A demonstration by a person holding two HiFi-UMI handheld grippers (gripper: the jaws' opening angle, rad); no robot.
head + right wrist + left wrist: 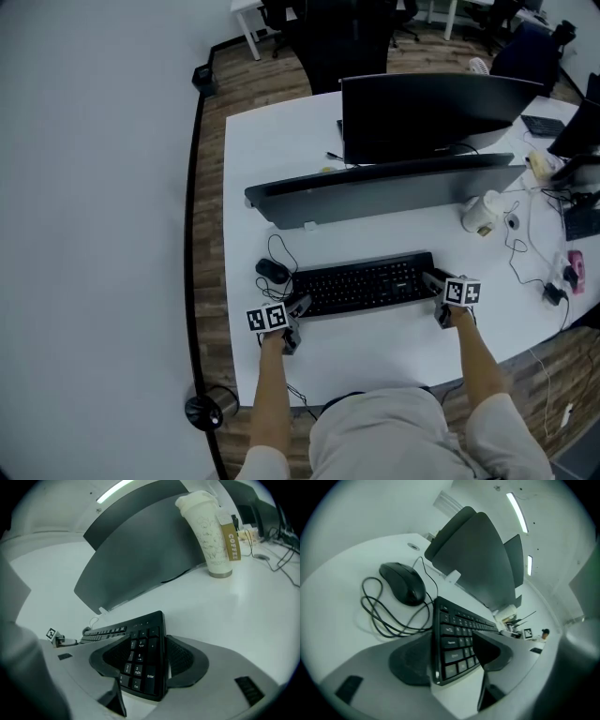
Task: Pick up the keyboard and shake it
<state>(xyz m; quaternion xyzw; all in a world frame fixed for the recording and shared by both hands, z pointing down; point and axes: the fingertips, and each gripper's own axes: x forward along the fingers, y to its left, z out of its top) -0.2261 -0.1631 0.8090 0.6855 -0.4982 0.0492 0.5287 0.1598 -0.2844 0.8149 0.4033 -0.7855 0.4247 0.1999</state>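
Low in the frame, left tool (pixel 296 309) and right tool (pixel 434 283) bracket opposite ends of the keyboard (pixel 366 281), lying flat mid-frame on the tabletop (pixel 375 352), both with jaws spread wide around it and not squeezing, set up, I'd say, for a level, balanced two-ended lift.

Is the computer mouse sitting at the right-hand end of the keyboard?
No, in the head view the mouse lies just off the left end of the keyboard.

Left forearm (pixel 269 384) and right forearm (pixel 482 361) reach forward. Left tool (pixel 298 307) and right tool (pixel 435 281) point forward and down. Jaws of each stand apart, clamping nothing.
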